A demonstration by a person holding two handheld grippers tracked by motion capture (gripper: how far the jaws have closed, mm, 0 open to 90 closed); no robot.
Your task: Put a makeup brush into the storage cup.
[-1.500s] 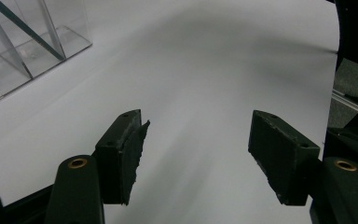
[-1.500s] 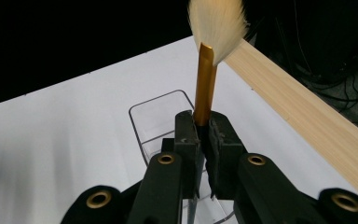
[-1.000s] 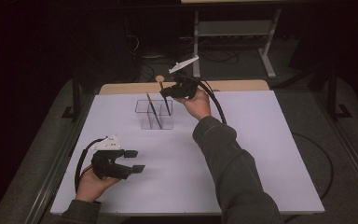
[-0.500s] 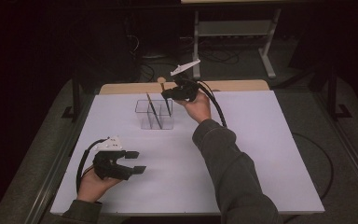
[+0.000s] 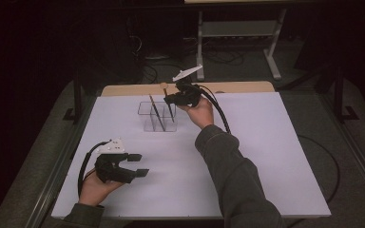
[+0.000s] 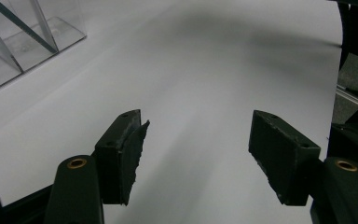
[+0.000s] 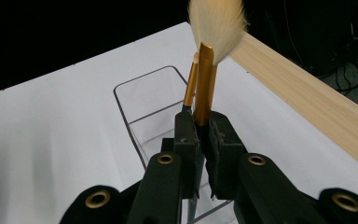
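The left tongs (image 5: 140, 165) sit low on the near left part of the white tabletop (image 5: 266, 156), held by the person's left hand (image 5: 95, 187). Its two black jaws stand wide apart with nothing between them, and the left gripper view shows only bare white sheet in the gap. There is lots of open white room around these tongs, though the left edge of the tabletop is near. A clear box (image 5: 159, 116) with a wall down its middle stands well apart from them, toward the far side; in the left gripper view (image 6: 23, 42) it is cut off at the top left corner. A thin dark stick (image 5: 155, 110) leans in the box's left part. The right tongs (image 7: 200, 135) are up over the box's right part, clamped shut on a makeup brush (image 7: 205, 88) with a gold neck and a fluffy pale tip. From the high view the brush (image 5: 167, 102) looks only like a thin dark line with a small knob on top, and its bristles are too small to see. Its lower end is hidden behind the jaws in the right gripper view. A strip of bare wood (image 5: 247, 87) runs along the far edge, just past the box. To the right, the tabletop is wide and open.
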